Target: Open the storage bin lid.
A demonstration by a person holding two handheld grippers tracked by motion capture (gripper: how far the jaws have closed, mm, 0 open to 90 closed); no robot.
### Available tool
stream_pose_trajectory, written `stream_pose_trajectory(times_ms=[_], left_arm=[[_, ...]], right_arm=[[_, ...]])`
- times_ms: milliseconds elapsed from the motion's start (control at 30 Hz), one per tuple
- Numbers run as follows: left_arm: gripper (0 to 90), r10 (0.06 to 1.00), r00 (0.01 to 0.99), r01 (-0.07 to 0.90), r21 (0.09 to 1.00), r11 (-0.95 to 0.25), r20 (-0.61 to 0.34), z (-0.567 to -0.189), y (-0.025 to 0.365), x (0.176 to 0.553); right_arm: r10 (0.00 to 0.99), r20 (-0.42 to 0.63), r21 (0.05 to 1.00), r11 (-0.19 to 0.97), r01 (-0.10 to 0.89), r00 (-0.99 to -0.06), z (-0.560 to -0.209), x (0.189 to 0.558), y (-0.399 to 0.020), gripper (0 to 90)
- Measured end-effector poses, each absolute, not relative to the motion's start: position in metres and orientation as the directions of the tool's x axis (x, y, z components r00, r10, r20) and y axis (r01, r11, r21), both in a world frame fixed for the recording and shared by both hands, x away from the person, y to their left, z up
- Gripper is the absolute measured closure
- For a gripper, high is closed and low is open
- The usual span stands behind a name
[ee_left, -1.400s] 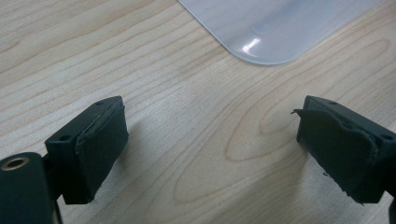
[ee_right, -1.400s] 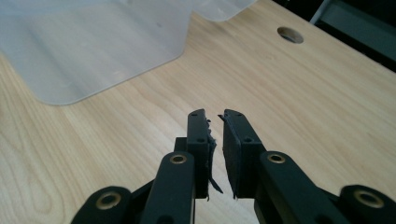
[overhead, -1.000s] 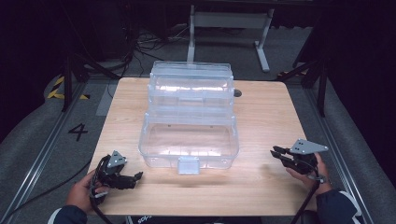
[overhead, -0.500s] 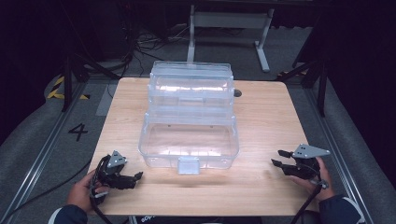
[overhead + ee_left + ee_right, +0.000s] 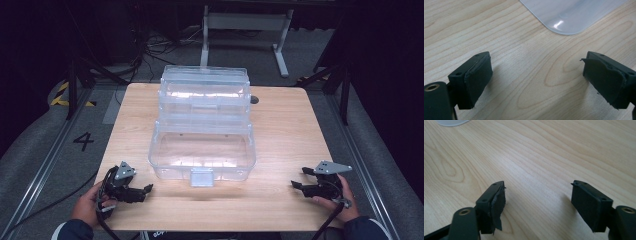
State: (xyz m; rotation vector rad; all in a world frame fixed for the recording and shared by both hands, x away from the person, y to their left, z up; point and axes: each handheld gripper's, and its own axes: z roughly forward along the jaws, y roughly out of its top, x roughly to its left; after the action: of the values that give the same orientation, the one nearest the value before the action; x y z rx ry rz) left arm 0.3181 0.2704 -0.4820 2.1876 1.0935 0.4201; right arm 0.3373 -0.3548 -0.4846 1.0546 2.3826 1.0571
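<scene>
Latch (image 5: 202, 177) in high view, fingers (image 5: 477, 75) apart

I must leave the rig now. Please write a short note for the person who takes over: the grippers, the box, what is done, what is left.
Left gripper: open, nothing in it, low over the table at the near left corner, jaws toward the box.
Right gripper: jaws have just been opening, nothing between them, low over the table near the right edge.
Box: clear plastic, mid-table, latch on the near side facing you; its corner shows in the left gripper view. Neither gripper touches it.
Done: no handling of the box to see.
Left: probably all work on the box, likely starting at the latch.
</scene>
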Motion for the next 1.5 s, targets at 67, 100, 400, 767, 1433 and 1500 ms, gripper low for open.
stream_pose_trajectory(times_ms=[67, 100, 400, 767, 1433, 1500], left_arm=[[9.2, 0.799, 0.601, 0.592, 0.674, -0.442, -0.003, -0.482, 0.2704, 0.3181], [9.1, 0.799, 0.601, 0.591, 0.674, -0.443, -0.003, -0.482, 0.2705, 0.3181], [9.2, 0.798, 0.602, 0.593, 0.671, -0.445, -0.002, -0.4816, 0.2706, 0.318], [9.1, 0.798, 0.602, 0.593, 0.671, -0.445, -0.003, -0.4816, 0.2706, 0.318], [9.2, 0.798, 0.602, 0.593, 0.671, -0.446, -0.002, -0.4816, 0.2706, 0.318], [9.0, 0.799, 0.601, 0.593, 0.672, -0.443, -0.003, -0.4818, 0.2705, 0.3181]], right_arm=[[0.743, 0.003, 0.748, 0.443, 0.494, -0.67, -0.4861, 0.3339, -0.357, 23.5], [0.745, 0.0, 0.748, 0.443, 0.494, -0.667, -0.4861, 0.3324, -0.3574, 22.6], [0.756, 0.008, 0.745, 0.432, 0.509, -0.654, -0.4864, 0.3286, -0.357, 21.8], [0.757, 0.007, 0.745, 0.431, 0.509, -0.653, -0.4866, 0.3294, -0.3565, 20.8], [0.758, 0.007, 0.745, 0.431, 0.509, -0.652, -0.4866, 0.3293, -0.3565, 20.8], [0.757, 0.007, 0.745, 0.432, 0.509, -0.653, -0.4866, 0.3293, -0.3565, 20.7]])
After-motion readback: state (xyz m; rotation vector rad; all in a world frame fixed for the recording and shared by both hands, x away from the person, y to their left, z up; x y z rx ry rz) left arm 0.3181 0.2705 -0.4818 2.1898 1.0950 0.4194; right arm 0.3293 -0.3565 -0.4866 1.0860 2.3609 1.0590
